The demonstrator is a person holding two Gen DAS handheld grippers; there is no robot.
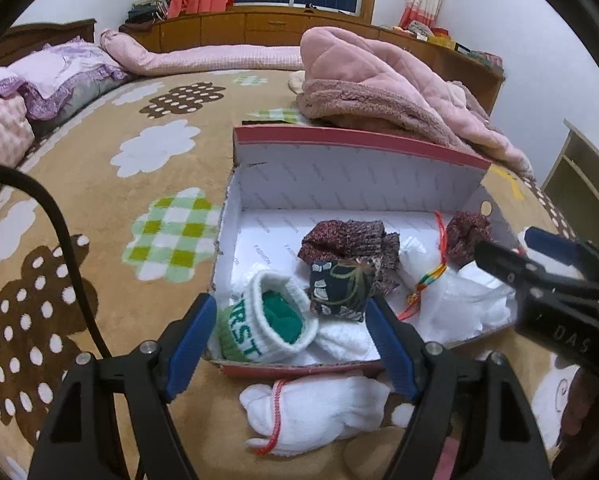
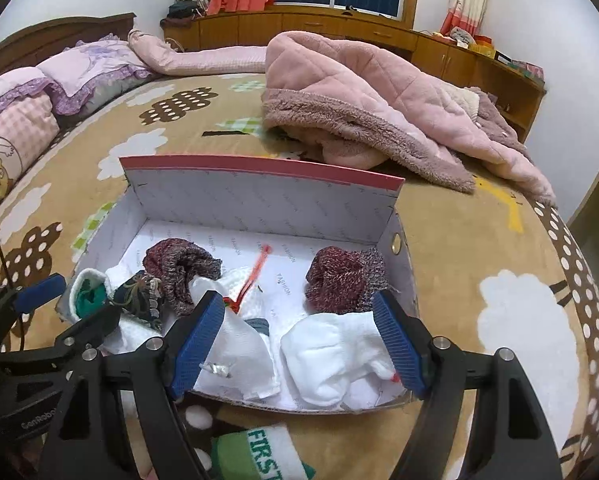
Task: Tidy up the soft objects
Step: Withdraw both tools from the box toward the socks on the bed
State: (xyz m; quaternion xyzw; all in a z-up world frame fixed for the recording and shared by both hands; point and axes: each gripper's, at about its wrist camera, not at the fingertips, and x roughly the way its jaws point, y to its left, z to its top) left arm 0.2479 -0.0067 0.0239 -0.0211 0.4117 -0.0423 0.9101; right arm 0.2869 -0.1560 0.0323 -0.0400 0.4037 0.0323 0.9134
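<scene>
An open white box with a red rim (image 1: 355, 140) (image 2: 259, 168) sits on the bed. It holds maroon knit socks (image 1: 347, 236) (image 2: 339, 280), white socks (image 2: 331, 352), a dark patterned pouch (image 1: 337, 288) (image 2: 139, 292) and a white-and-green "FIRST" sock (image 1: 267, 320) (image 2: 85, 292). My left gripper (image 1: 291, 344) is open above the box's near left corner. A white bundle with red string (image 1: 315, 412) lies outside the box below it. My right gripper (image 2: 299, 344) is open over the white socks. A second "FIRST" sock (image 2: 255, 456) lies outside the box.
The brown patterned bedspread (image 1: 99, 200) (image 2: 479, 240) surrounds the box. A pink quilted coat (image 1: 379, 80) (image 2: 359, 100) lies behind the box. Pillows (image 1: 59, 76) are at the far left. A wooden cabinet (image 2: 339, 28) runs under the window.
</scene>
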